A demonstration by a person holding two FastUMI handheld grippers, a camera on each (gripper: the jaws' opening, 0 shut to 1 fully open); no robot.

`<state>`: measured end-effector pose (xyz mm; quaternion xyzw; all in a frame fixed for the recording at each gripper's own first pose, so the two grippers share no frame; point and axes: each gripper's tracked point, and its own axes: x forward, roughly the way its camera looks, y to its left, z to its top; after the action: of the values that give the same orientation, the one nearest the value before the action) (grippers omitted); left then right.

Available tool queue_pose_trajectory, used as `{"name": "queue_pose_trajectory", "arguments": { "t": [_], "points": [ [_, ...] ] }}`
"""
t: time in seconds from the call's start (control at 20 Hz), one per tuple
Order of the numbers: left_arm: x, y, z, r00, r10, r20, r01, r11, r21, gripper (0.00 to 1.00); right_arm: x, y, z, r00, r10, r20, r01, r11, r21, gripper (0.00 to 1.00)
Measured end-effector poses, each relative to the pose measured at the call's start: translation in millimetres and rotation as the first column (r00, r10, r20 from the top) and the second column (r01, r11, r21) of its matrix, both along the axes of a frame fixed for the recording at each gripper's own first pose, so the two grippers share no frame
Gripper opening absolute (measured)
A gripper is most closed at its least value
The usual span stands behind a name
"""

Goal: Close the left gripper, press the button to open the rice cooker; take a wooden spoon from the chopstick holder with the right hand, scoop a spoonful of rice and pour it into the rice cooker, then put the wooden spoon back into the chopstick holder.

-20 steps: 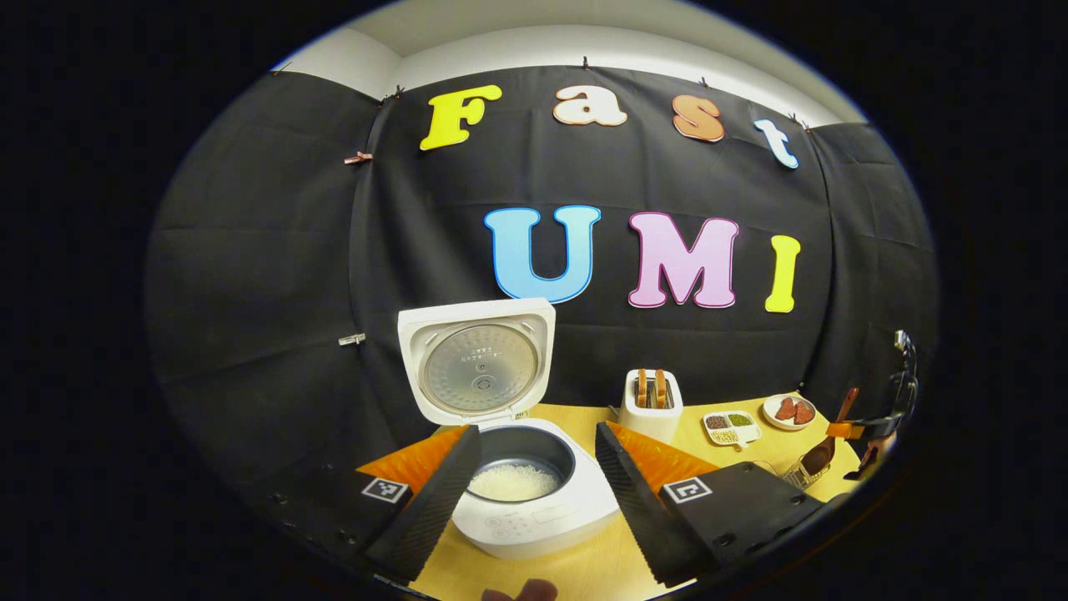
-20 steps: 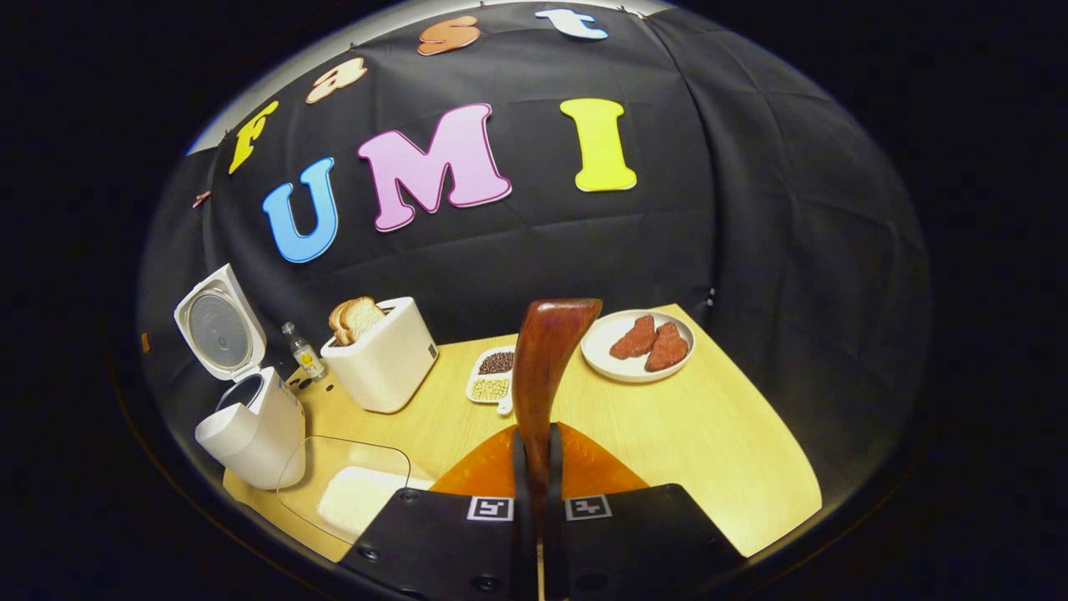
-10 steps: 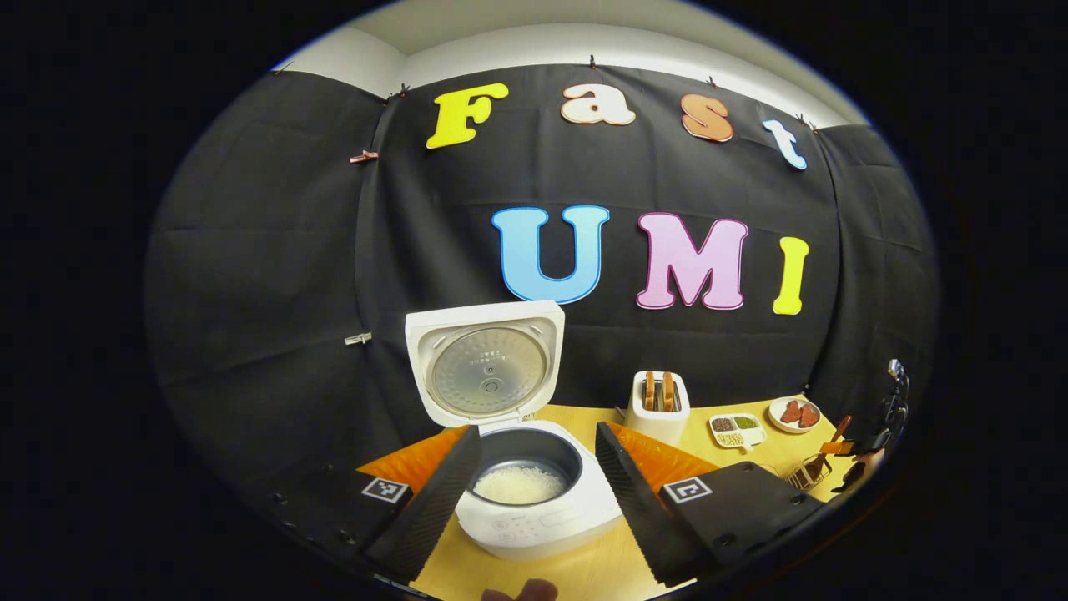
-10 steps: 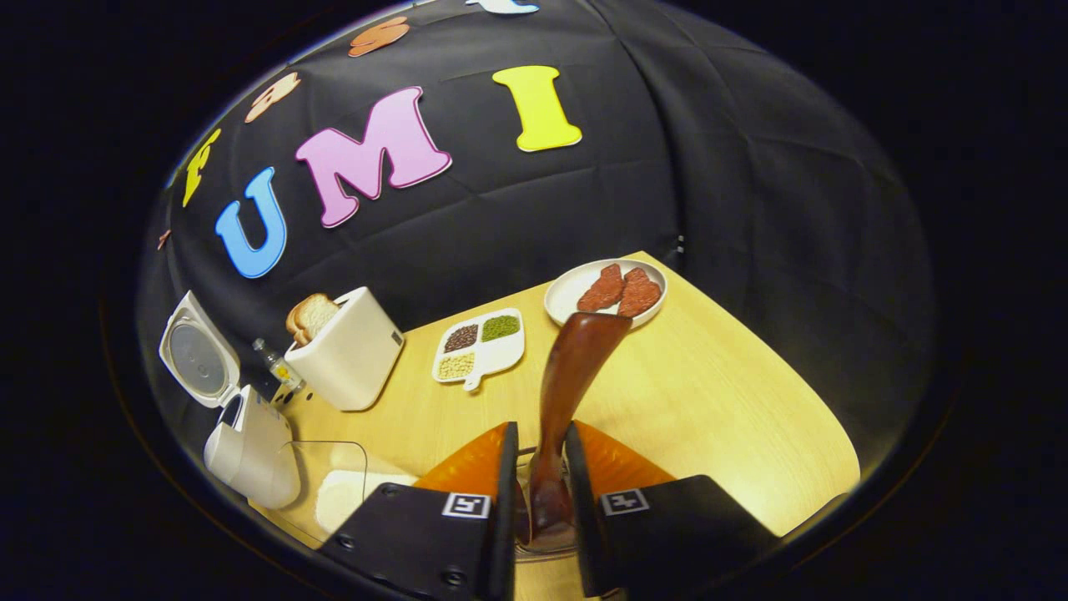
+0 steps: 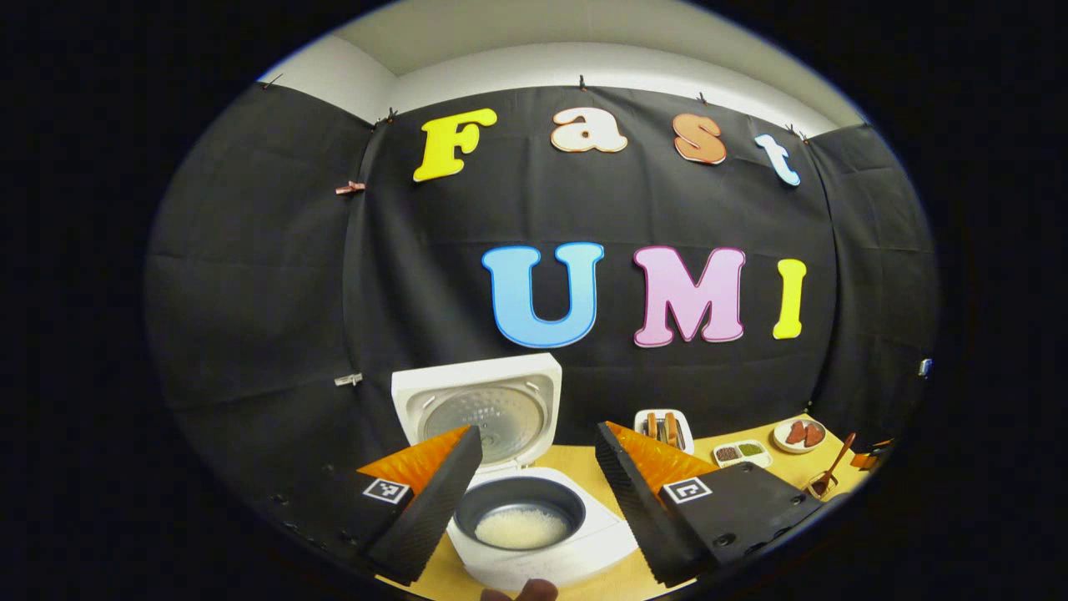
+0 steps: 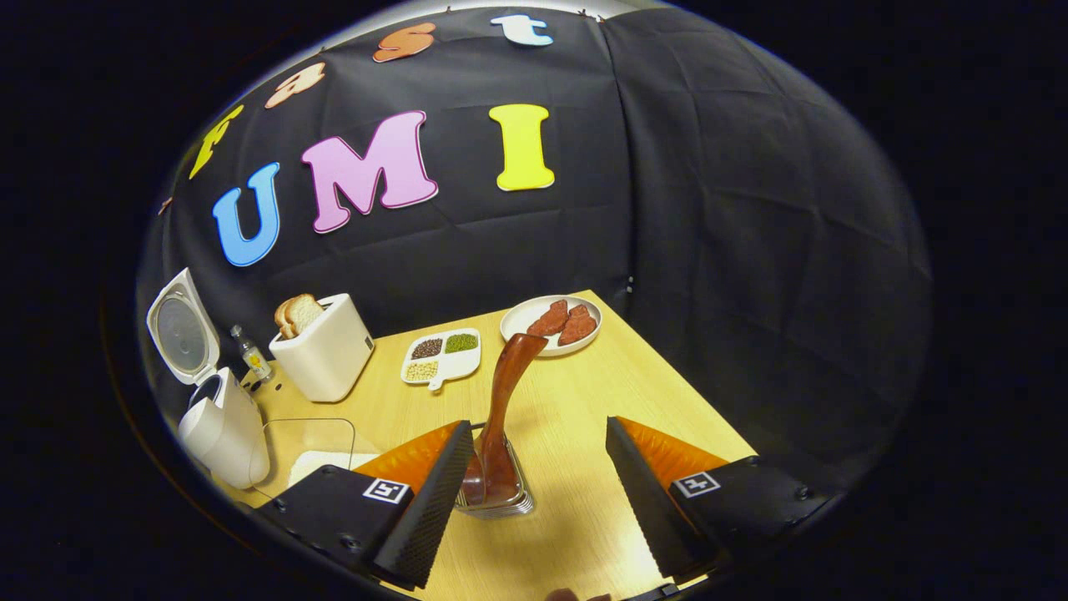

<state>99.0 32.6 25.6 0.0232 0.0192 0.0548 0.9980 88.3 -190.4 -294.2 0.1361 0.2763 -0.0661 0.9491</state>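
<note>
Your wooden spoon stands in the chopstick holder, dark red-brown and glossy, bowl end down in the wire holder, handle leaning up toward 12–1 o'clock w/ its flared tip overlapping the plate of meat. Right gripper sits w/ jaws wide apart; the holder is beside the left finger and the spoon is touching neither finger. In the left gripper view the same spoon shows small at 4 o'clock, near the worktop edge.

Rice cooker is open, lid upright, white rice in the dark inner pot. Left gripper hangs just in front of it, jaws apart, nothing between them.

Also on the worktop: toaster w/ bread, divided dish of beans, small bottle, clear rice container at 8 o'clock.
</note>
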Motion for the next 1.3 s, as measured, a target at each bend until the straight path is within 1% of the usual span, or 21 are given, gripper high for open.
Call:
{"name": "queue_pose_trajectory", "arguments": {
  "t": [0.15,0.2,0.25,0.3,0.35,0.4,0.45,0.5,0.55,0.6,0.75,0.85,0.95,1.1,1.2,1.25,1.3],
  "points": [
    [28.0,10.5,37.0,0.995,0.019,0.102,-0.025,0.998,0.050,0.95,-11.4,7.2,36.9,0.998,0.023,0.056,-0.022,0.999,-0.025,0.98],
    [38.2,15.1,48.1,0.991,0.027,0.131,-0.036,0.997,0.063,0.94,-46.6,14.7,57.0,0.997,0.027,0.076,-0.025,0.999,-0.025,0.98],
    [50.3,19.7,55.9,0.987,0.035,0.154,-0.046,0.997,0.069,0.94,-48.0,17.2,69.6,0.995,0.032,0.095,-0.030,0.999,-0.025,0.98],
    [61.5,24.1,62.4,0.985,0.041,0.170,-0.053,0.996,0.068,0.97,-49.8,19.0,81.6,0.993,0.033,0.113,-0.030,0.999,-0.031,0.98],
    [71.6,31.2,68.6,0.981,0.056,0.185,-0.068,0.996,0.060,0.97,-50.7,20.0,93.9,0.991,0.033,0.133,-0.028,0.999,-0.038,0.98],
    [82.5,38.7,73.6,0.977,0.071,0.200,-0.080,0.996,0.041,0.94,-51.5,23.0,104.7,0.988,0.034,0.152,-0.028,0.999,-0.041,0.98],
    [94.0,44.2,77.4,0.974,0.078,0.215,-0.084,0.996,0.021,0.94,-51.6,24.6,115.5,0.985,0.034,0.171,-0.027,0.999,-0.043,0.98],
    [106.5,49.6,78.8,0.972,0.083,0.219,-0.087,0.996,0.006,0.99,-52.7,25.8,125.1,0.982,0.035,0.185,-0.027,0.998,-0.048,0.98],
    [118.3,56.0,77.9,0.971,0.090,0.223,-0.092,0.996,-0.002,0.99,-53.8,26.4,134.3,0.979,0.036,0.199,-0.026,0.998,-0.052,0.98],
    [130.5,62.1,76.4,0.971,0.096,0.221,-0.098,0.995,-0.002,0.94,-54.6,27.1,141.8,0.977,0.038,0.209,-0.026,0.998,-0.058,0.98],
    [169.1,81.9,63.1,0.974,0.118,0.195,-0.124,0.992,0.016,0.94,-61.1,29.1,156.4,0.973,0.036,0.228,-0.025,0.998,-0.052,0.98],
    [192.6,93.5,44.7,0.980,0.133,0.146,-0.139,0.990,0.032,0.94,-64.5,33.8,168.4,0.969,0.026,0.246,-0.016,0.999,-0.042,0.98],
    [212.1,107.2,22.2,0.985,0.143,0.092,-0.147,0.988,0.037,0.94,-65.8,41.8,187.3,0.956,0.023,0.293,-0.011,0.999,-0.040,0.98],
    [232.5,120.0,-7.1,0.985,0.172,0.018,-0.173,0.985,0.030,0.94,-65.4,59.9,216.5,0.931,0.045,0.363,-0.025,0.998,-0.061,0.98],
    [236.5,125.9,-23.7,0.980,0.197,-0.031,-0.197,0.980,0.002,0.94,-63.3,71.9,226.5,0.923,0.071,0.379,-0.044,0.996,-0.080,0.98],
    [236.3,125.5,-23.2,0.978,0.206,-0.018,-0.206,0.978,-0.020,0.96,-61.5,77.1,230.1,0.920,0.085,0.383,-0.054,0.995,-0.089,0.98],
    [234.6,123.7,-26.5,0.976,0.216,-0.038,-0.217,0.976,-0.032,0.97,-58.9,81.2,232.7,0.917,0.101,0.385,-0.068,0.993,-0.098,0.98]
  ]
}}
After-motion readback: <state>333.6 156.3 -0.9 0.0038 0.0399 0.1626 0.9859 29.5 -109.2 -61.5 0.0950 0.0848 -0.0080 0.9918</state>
